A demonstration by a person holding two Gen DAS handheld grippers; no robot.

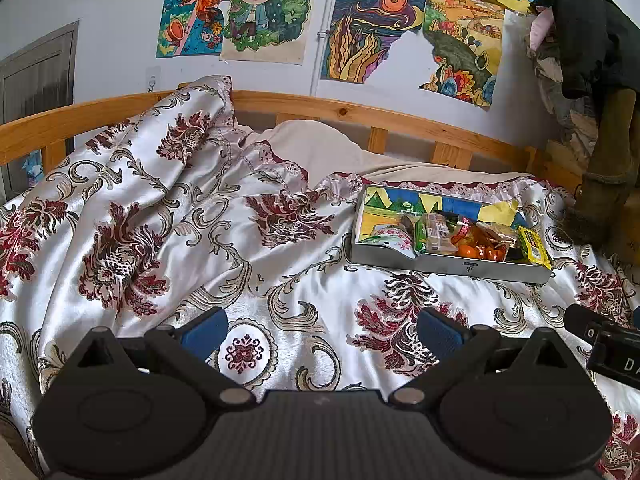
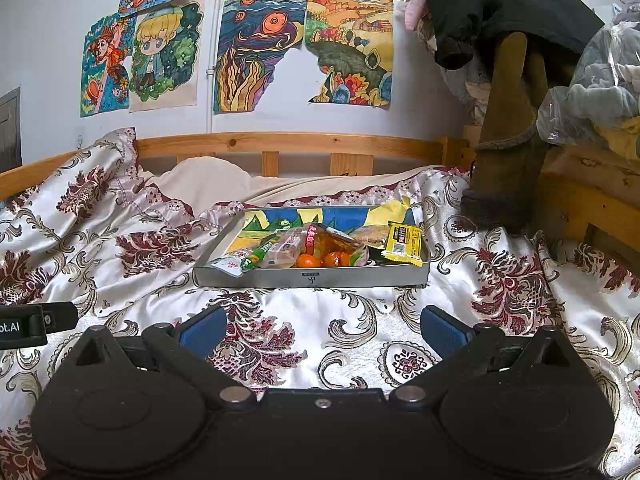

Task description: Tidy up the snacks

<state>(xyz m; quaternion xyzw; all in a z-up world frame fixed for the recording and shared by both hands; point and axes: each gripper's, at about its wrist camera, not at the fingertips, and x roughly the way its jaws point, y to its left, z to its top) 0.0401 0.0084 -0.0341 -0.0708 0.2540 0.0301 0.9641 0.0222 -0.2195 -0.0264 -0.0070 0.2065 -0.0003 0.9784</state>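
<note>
A shallow grey metal tray (image 2: 312, 278) lined with a coloured drawing sits on the patterned bedspread. It holds several snacks: a yellow packet (image 2: 403, 243), small oranges (image 2: 308, 261), a green stick pack (image 2: 258, 258) and a white pouch (image 2: 228, 266). The tray also shows in the left wrist view (image 1: 448, 266), to the right and ahead. My right gripper (image 2: 322, 330) is open and empty, a short way in front of the tray. My left gripper (image 1: 322, 330) is open and empty over bare bedspread, left of the tray.
A rumpled floral satin bedspread (image 1: 160, 220) covers the bed, bunched high on the left. A wooden bed rail (image 2: 300, 144) runs behind, with drawings on the wall above. Brown boots (image 2: 508, 168) and hanging dark clothes (image 2: 500, 0) stand at the right.
</note>
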